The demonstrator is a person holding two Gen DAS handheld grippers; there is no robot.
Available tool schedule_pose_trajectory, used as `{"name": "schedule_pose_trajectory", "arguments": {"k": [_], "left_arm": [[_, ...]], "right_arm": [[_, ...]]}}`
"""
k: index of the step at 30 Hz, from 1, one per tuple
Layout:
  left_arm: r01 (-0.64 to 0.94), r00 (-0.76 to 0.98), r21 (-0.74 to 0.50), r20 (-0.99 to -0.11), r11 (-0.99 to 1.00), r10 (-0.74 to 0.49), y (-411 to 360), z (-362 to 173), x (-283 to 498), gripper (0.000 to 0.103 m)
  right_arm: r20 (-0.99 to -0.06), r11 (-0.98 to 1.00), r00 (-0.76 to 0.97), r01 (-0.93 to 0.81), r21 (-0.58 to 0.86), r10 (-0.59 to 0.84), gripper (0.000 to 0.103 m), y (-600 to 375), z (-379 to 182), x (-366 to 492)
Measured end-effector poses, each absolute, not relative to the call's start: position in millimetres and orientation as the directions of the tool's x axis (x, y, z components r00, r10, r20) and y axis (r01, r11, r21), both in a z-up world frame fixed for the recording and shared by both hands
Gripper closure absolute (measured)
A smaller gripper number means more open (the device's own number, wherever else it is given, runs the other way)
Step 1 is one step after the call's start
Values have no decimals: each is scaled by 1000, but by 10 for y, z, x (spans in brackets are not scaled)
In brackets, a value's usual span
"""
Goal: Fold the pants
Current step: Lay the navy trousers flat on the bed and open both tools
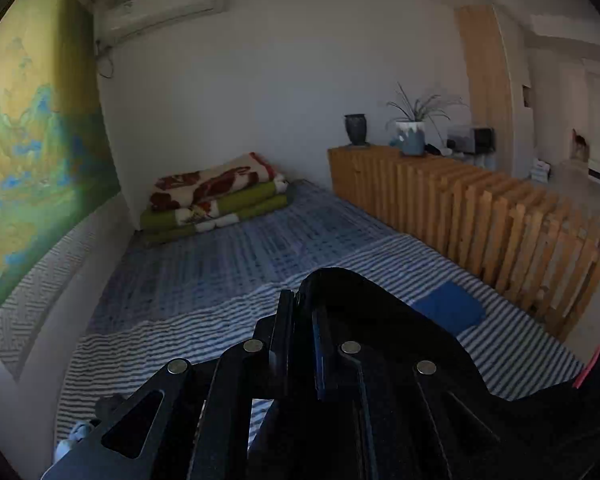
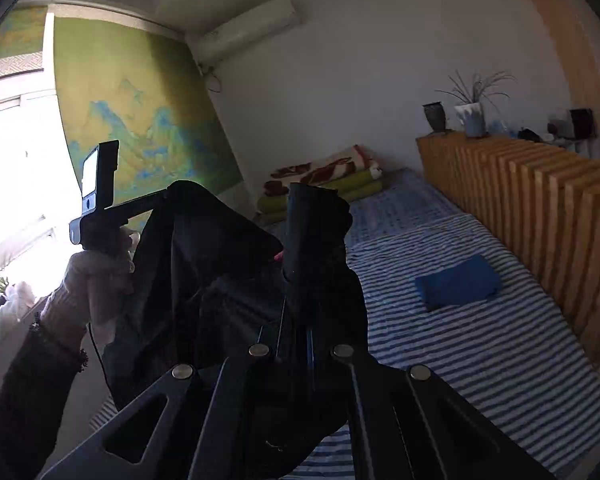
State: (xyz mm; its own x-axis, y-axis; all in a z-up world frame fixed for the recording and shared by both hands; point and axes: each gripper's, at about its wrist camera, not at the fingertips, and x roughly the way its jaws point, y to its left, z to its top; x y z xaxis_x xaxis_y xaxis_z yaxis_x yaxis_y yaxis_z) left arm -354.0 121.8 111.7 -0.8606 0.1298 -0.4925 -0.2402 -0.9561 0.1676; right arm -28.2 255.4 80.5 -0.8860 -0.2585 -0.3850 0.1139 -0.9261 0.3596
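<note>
Holding the black pants (image 2: 204, 264) above the striped bed (image 2: 480, 344), we keep both tools clenched on the fabric. Our left hand-held gripper (image 1: 300, 304) pinches one edge, which drapes over its right finger. Our right hand-held gripper (image 2: 308, 216) grips another bunched edge at its tips. Between them the garment hangs slack, well apart from the folded blue cloth (image 2: 458, 282).

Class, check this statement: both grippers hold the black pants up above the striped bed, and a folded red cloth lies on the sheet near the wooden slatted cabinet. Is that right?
One detail is wrong: the folded cloth is blue, not red, as the right wrist view shows. The rest stands.
</note>
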Motion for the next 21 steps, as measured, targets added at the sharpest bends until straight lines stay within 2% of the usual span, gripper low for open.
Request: {"name": "schedule_pose_trajectory", "arguments": {"k": [4, 6, 8, 10, 13, 16, 19, 21], "left_arm": [[-379, -678, 83, -703, -922, 216, 2360, 58, -4084, 82], [-401, -632, 66, -742, -914, 224, 2552, -260, -4174, 81], [-412, -627, 77, -747, -908, 221, 2528, -442, -4119, 75], [-397, -647, 105, -736, -912, 197, 2263, -455, -3988, 58], [-341, -660, 111, -735, -934, 153, 1467, -377, -3794, 39], [-240, -655, 116, -752, -964, 73, 479, -390, -3434, 38], [-137, -600, 110, -800, -985, -6, -406, -619, -3042, 33], [-103, -544, 49, -839, -993, 15, -838, -765, -2717, 32]], "right_arm": [[-578, -944, -815, -154, 293, -47, 99, 3138, 73, -328], [-708, -944, -707, -226, 239, -10, 94, 3331, -292, -482], [-783, -930, -621, -276, 242, -19, 88, 3512, -543, -549], [-786, -914, -615, -287, 287, -54, 88, 3656, -701, -498], [-775, -906, -624, -266, 329, -98, 83, 3730, -736, -516], [-762, -904, -630, -224, 364, -150, 79, 3659, -746, -651], [-756, -909, -621, -164, 383, -207, 76, 3486, -778, -851], [-761, -913, -601, -120, 391, -247, 75, 3299, -872, -963]]}}
